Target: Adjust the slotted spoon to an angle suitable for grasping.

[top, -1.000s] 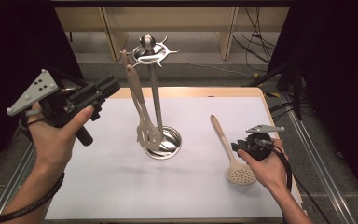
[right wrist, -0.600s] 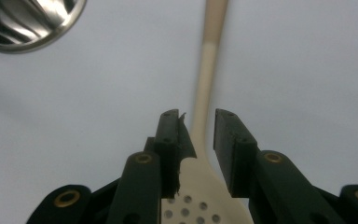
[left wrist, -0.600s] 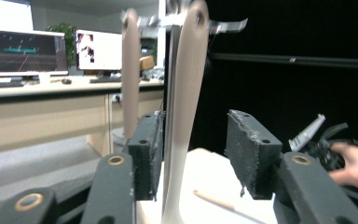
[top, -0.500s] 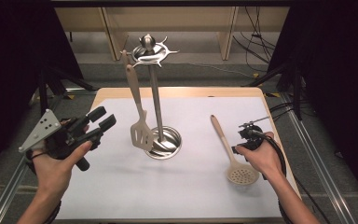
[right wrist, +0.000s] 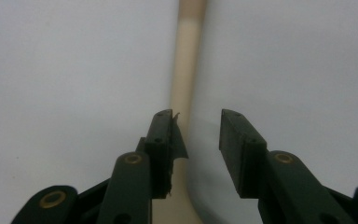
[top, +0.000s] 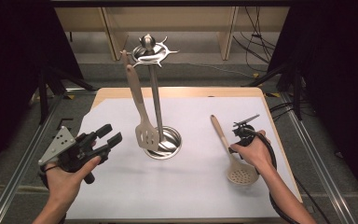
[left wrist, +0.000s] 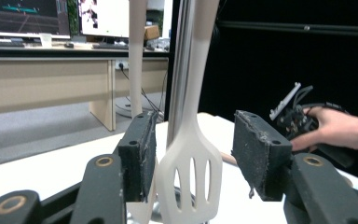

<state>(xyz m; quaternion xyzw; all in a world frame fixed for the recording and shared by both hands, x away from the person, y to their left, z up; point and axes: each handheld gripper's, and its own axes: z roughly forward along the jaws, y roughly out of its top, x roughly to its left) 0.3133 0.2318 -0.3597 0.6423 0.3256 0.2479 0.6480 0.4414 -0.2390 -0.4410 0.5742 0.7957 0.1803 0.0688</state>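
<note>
A beige slotted spatula (top: 142, 116) hangs from a hook of the metal utensil stand (top: 154, 51), its blade just over the round base. On the white table, right of the stand, lies a beige slotted spoon (top: 230, 149). My left gripper (top: 109, 139) is held low, left of the stand, open and pointing at it. In the left gripper view the spatula blade (left wrist: 191, 172) shows between the open jaws, farther off. My right gripper (top: 243, 132) points down beside the spoon's handle. Its jaws (right wrist: 196, 123) are open just above the handle (right wrist: 186, 70), which runs under one of them.
The stand's pole (left wrist: 182, 70) rises right behind the spatula. The other hand with its gripper (left wrist: 298, 116) shows past the stand. A white sheet (top: 121, 186) covers the wooden table. Dark curtains flank both sides, and metal rails run along the floor.
My left gripper has come down from beside the spatula's handle to a low spot near the table's left edge. The right gripper has tipped down over the spoon's handle.
</note>
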